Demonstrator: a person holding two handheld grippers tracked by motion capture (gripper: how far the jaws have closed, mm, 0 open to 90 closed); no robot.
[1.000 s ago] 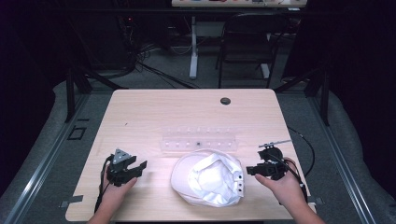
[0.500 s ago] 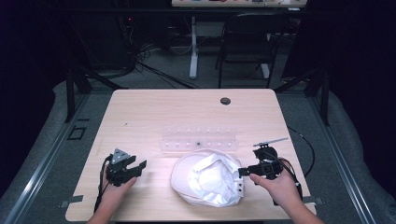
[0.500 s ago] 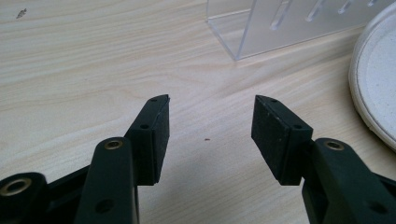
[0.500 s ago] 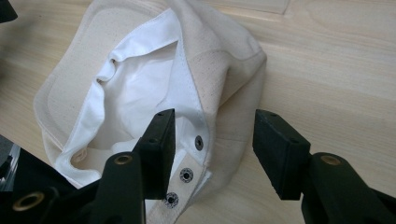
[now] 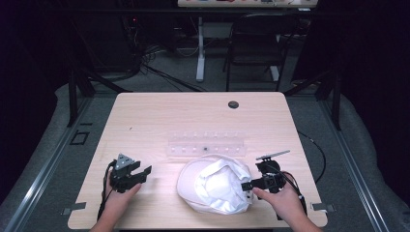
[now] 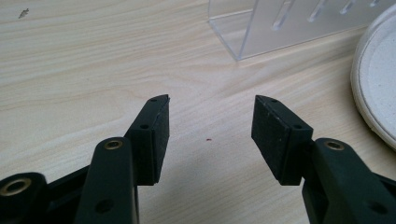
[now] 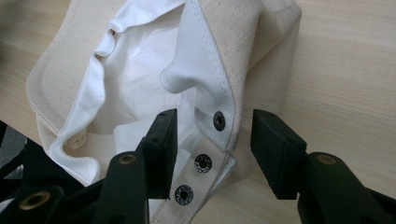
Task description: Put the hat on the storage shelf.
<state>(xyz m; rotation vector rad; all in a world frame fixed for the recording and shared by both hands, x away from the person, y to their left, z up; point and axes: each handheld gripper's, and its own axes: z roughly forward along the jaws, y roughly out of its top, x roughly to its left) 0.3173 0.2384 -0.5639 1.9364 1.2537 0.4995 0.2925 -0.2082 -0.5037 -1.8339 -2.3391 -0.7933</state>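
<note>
A white cap (image 5: 215,186) lies upside down on the wooden table (image 5: 169,116) near its front edge. In the right gripper view its lining and rear opening (image 7: 140,70) face me. My right gripper (image 5: 247,187) is at the cap's right side. Its jaws have just been closing, with the snap strap (image 7: 205,163) between them (image 7: 212,128), and the pads stand clear of the strap. My left gripper (image 5: 142,174) rests open on the table left of the cap, with bare wood between its jaws (image 6: 210,116). The cap's brim edge (image 6: 373,84) lies to its right.
A clear acrylic rack (image 5: 205,145) with slots stands just behind the cap and shows again in the left gripper view (image 6: 280,28). A small black round grommet (image 5: 233,104) sits near the table's far edge. A chair (image 5: 256,43) and cables stand beyond the table.
My right gripper has moved left to the cap's rear edge, so the strap now lies between its jaws. The left gripper and the cap have stayed put.
</note>
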